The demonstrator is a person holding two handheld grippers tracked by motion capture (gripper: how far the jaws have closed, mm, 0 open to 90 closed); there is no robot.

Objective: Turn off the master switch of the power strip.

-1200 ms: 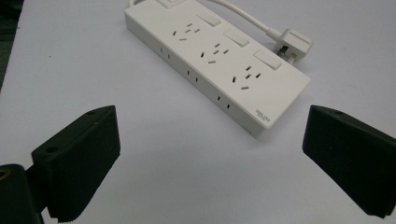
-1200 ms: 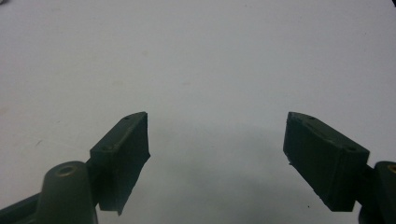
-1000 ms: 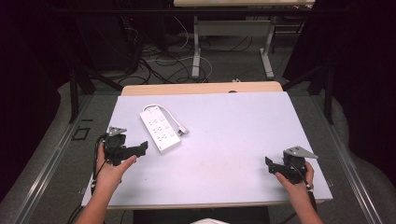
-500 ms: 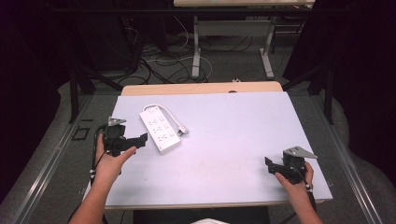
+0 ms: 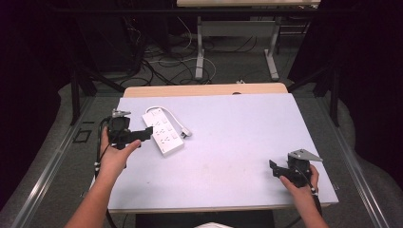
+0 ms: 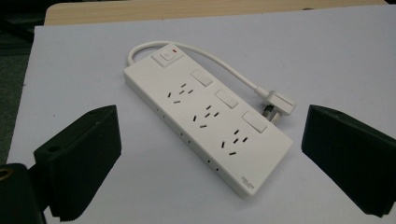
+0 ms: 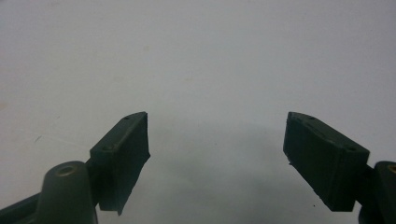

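- Two grippers are working over the pale table point(image 5: 237, 142), one in each of the person's hands, and both are showing their jaws spread wide with nothing between them.
- Nearest the person, the right gripper point(image 5: 274, 167) is sitting low at the near right corner of the table, well apart from everything else; in the right gripper view point(image 7: 217, 156) its jaws are framing bare table surface.
- Farther in on the left, the left gripper point(image 5: 148, 132) is hovering just beside the near end of the white power strip point(image 5: 163, 131), released and gripping nothing.
- In the left gripper view, the left gripper point(image 6: 210, 154) is facing the power strip point(image 6: 205, 123), which is lying flat and slanted between the two open jaws.
- Beyond that, the strip's short white cord point(image 6: 219, 65) is curling from its switch end around to the plug point(image 6: 279, 103), which is resting on the table just beside the strip.
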